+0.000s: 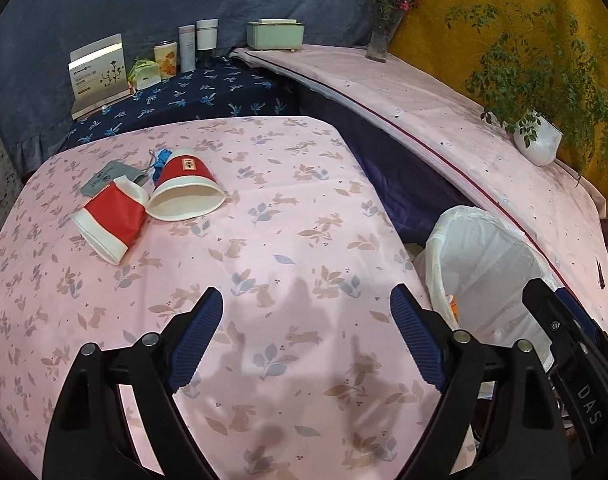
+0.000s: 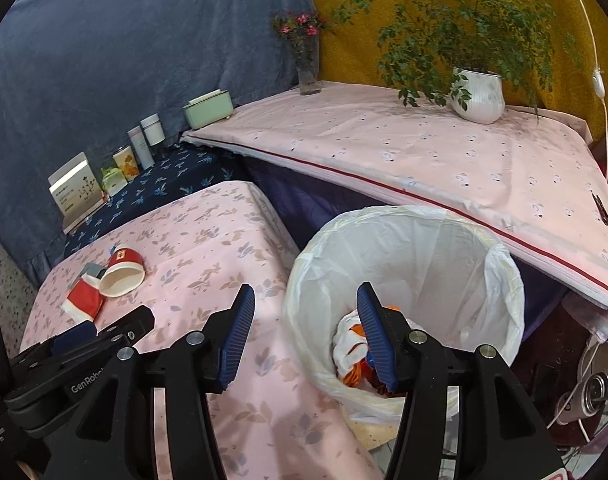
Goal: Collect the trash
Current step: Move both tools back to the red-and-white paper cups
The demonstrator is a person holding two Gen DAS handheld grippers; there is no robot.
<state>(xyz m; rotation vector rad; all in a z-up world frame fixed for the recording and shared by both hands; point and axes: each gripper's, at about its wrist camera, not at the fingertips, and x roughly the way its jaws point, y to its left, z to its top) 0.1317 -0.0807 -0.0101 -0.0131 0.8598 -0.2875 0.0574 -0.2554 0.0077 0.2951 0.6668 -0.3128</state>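
Note:
Two red and white paper cups lie on their sides on the pink rabbit-print table [image 1: 304, 240]: one crushed [image 1: 111, 224], one whole with its mouth toward me [image 1: 185, 188]. A grey wrapper [image 1: 103, 178] and a blue scrap [image 1: 159, 160] lie behind them. My left gripper [image 1: 306, 334] is open and empty over the table's near part, well short of the cups. My right gripper [image 2: 304, 336] is open and empty above the rim of the white-lined bin [image 2: 500, 264], which holds orange and white trash [image 2: 354, 350]. The cups [image 2: 121, 274] also show in the right wrist view.
The bin [image 1: 484, 256] stands off the table's right edge, below a higher pink-clothed table [image 2: 424, 152] bearing a potted plant [image 2: 480, 96], a flower vase [image 2: 308, 68] and a green box [image 2: 207, 109]. A dark blue shelf [image 1: 191, 100] behind holds cartons and bottles.

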